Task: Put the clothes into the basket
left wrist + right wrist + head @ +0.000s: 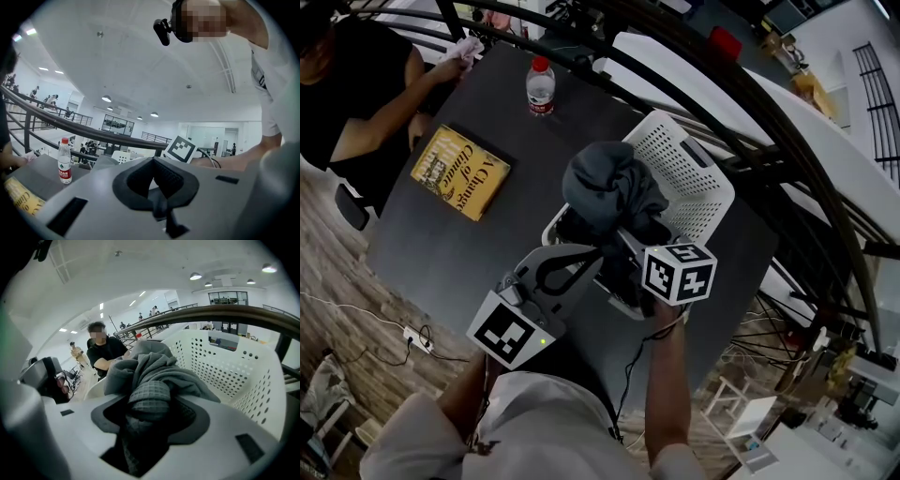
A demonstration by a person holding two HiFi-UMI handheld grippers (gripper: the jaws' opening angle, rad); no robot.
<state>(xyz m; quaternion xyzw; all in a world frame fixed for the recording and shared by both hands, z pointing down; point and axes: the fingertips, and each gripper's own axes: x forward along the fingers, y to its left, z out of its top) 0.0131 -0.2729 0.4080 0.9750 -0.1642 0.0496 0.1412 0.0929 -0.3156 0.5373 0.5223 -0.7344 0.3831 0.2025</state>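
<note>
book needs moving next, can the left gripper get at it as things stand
Probably yes: the left gripper is empty, and only bare table lies between it and the book, which lies flat with nothing on it.

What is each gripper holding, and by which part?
The right gripper pinches a bunched, waffle-textured fold of the grey garment over the white basket. The left gripper holds nothing.

Dark table (431, 253) on wood-plank floor (328, 244); curved black railing (113, 136) behind.
</note>
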